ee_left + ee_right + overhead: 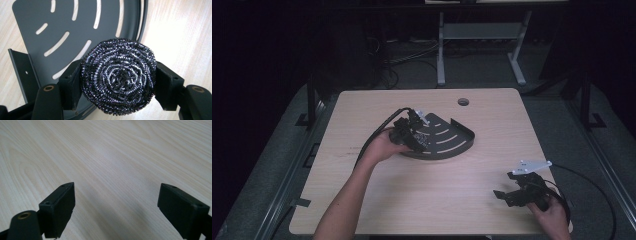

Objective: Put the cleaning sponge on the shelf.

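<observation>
A: Steel-wool scourer [118,76], round coil, clamped between the pads of the left hand-held gripper [416,131]; jaws drawn in against both flanks of the coil, nothing else held.

B: Position of the scourer?

A: Raised at the near-left edge of the quarter-round corner shelf [447,136], partly over the slotted plate, partly over the bare bench [422,200]. Touching the plate or just clear of it: not resolvable.

B: Direction from the gripper?

A: Straight ahead along the jaws, already between them. Shelf plate spread beyond and to the left in the left gripper view, curved rim [142,22] running up on the right.

B: Long axis?

A: None to speak of for the scourer: a disc, coiled face turned toward the gripper camera, grip line crossing its width. Shelf: flat on the bench, square corner toward the far left in the high view, curved rim toward the right and near side, slots [98,12] arcing parallel to that rim.

B: Nearer hand?

A: Left, by a wide margin. Right hand-held gripper [517,192] well apart at the near-right corner of the bench, jaws spread wide, empty, wood grain between them.

B: Judged requirement for the coming move?

A: Probably a short carry inward over the plate.
</observation>
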Demonstrator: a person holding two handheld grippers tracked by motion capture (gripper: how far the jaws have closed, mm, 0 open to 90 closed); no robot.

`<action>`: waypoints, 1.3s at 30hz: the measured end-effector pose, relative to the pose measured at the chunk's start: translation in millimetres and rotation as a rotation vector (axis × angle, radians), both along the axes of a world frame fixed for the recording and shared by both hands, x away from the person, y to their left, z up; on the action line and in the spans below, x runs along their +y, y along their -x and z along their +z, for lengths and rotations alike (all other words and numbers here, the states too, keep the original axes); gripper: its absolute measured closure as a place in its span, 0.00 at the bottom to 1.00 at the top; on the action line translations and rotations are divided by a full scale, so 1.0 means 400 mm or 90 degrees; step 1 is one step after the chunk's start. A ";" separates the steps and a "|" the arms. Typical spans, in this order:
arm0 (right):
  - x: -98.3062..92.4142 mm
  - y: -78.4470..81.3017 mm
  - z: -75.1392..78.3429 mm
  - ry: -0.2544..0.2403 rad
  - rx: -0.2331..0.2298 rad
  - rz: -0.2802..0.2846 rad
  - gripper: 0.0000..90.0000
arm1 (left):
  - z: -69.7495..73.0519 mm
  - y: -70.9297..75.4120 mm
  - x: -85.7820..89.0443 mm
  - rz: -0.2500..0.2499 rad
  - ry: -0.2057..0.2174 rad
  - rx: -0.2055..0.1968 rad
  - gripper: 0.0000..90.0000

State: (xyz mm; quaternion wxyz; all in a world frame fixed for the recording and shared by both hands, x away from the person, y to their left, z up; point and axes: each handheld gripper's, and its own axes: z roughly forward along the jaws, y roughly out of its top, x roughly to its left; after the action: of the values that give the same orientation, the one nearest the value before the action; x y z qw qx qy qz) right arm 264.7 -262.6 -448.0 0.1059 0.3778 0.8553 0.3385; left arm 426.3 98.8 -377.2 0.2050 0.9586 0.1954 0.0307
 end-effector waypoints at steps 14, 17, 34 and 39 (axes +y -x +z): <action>0.001 -0.001 -0.003 -0.001 0.002 0.004 0.16 | -0.027 -0.043 -0.024 0.007 -0.005 0.005 0.36; 0.000 -0.001 -0.003 0.000 0.002 0.003 0.16 | -0.033 -0.047 -0.026 0.009 -0.008 0.004 0.36; 0.002 -0.002 -0.002 -0.002 0.003 0.004 0.16 | -0.072 -0.083 -0.042 0.035 0.000 0.009 0.36; -0.003 -0.002 -0.003 -0.002 0.001 0.002 0.16 | -0.085 -0.095 -0.041 0.045 0.000 0.017 0.35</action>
State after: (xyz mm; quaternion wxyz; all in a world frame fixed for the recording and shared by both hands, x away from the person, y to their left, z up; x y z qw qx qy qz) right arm 265.5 -263.6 -449.3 0.1045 0.3767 0.8555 0.3394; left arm 464.4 82.3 -411.2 0.2013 0.9513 0.2319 0.0254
